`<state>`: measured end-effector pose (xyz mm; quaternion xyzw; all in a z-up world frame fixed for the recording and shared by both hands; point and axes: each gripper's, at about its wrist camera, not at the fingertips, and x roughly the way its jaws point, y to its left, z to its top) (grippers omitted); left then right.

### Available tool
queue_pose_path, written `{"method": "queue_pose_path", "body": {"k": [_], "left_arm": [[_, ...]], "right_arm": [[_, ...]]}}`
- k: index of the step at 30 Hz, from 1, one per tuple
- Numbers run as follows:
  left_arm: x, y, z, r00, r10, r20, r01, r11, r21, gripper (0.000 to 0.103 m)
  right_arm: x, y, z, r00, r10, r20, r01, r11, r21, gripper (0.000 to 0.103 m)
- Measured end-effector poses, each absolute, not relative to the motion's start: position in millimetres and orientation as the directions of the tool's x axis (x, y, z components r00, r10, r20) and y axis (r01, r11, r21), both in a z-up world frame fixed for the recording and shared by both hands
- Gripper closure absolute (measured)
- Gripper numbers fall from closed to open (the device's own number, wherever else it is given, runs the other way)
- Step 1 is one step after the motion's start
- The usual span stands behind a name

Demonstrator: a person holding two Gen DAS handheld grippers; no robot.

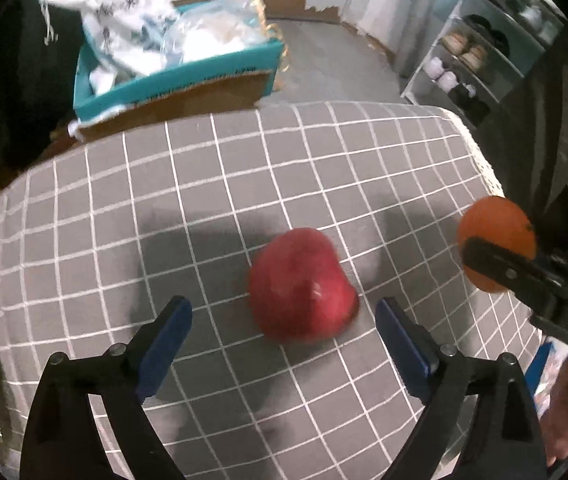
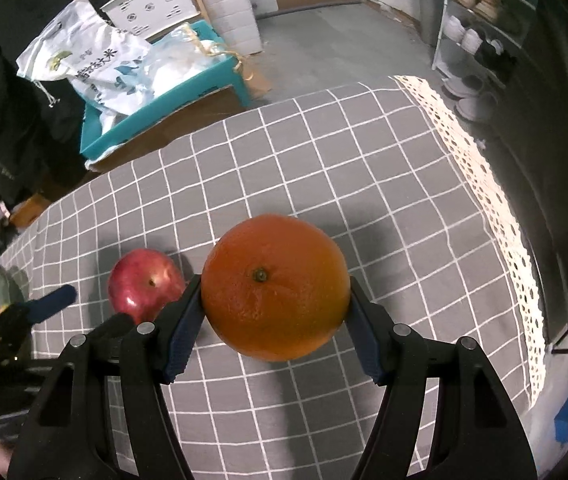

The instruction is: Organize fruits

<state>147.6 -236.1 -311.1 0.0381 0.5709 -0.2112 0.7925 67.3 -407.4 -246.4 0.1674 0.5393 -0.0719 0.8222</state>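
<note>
- Right gripper [image 2: 275, 300]: jaws clamped on the orange [image 2: 275, 287], one blue pad against each side; stem end faces the camera. The orange is held above the counter [image 2: 364, 168].
- Left gripper [image 1: 284, 312]: jaws spread wide, holding nothing.
- Apple [image 1: 302, 284]: red, resting on the grey checked cloth of the counter, between and just ahead of the left fingertips [image 1: 181, 308]; not touched by either. Blurred in the left wrist view.
- Beyond the counter's far edge: a teal box [image 2: 171, 108] holding white bags.
</note>
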Motion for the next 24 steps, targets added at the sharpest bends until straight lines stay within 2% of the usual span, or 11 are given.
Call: {"method": "queue_pose_path", "body": {"k": [6, 13, 14, 16, 18, 24], "left_arm": [[160, -236, -329, 0.195, -0.359, -0.913, 0.299, 0.908, -0.293, 0.009], [161, -254, -339, 0.176, -0.342, -0.923, 0.310, 0.909, -0.278, 0.010], [161, -255, -340, 0.178, -0.341, -0.923, 0.306, 0.911, -0.277, 0.011], [161, -257, -342, 0.170, -0.343, -0.924, 0.300, 0.911, -0.283, 0.023], [161, -259, -346, 0.154, -0.335, -0.929, 0.302, 0.912, -0.279, 0.031], [155, -257, -347, 0.173, -0.342, -0.923, 0.347, 0.899, -0.268, 0.032]], "right_arm": [[69, -405, -248, 0.408, 0.061, -0.911, 0.293, 0.936, 0.194, 0.036], [68, -410, -248, 0.409, 0.048, -0.911, 0.306, 0.934, 0.187, 0.036], [67, -412, -248, 0.410, 0.046, -0.911, 0.310, 0.932, 0.187, 0.036], [65, -416, -247, 0.411, 0.043, -0.911, 0.320, 0.929, 0.188, 0.036], [64, -417, -247, 0.410, 0.041, -0.911, 0.325, 0.927, 0.188, 0.036], [63, -418, -248, 0.411, 0.040, -0.911, 0.322, 0.928, 0.187, 0.036]]}}
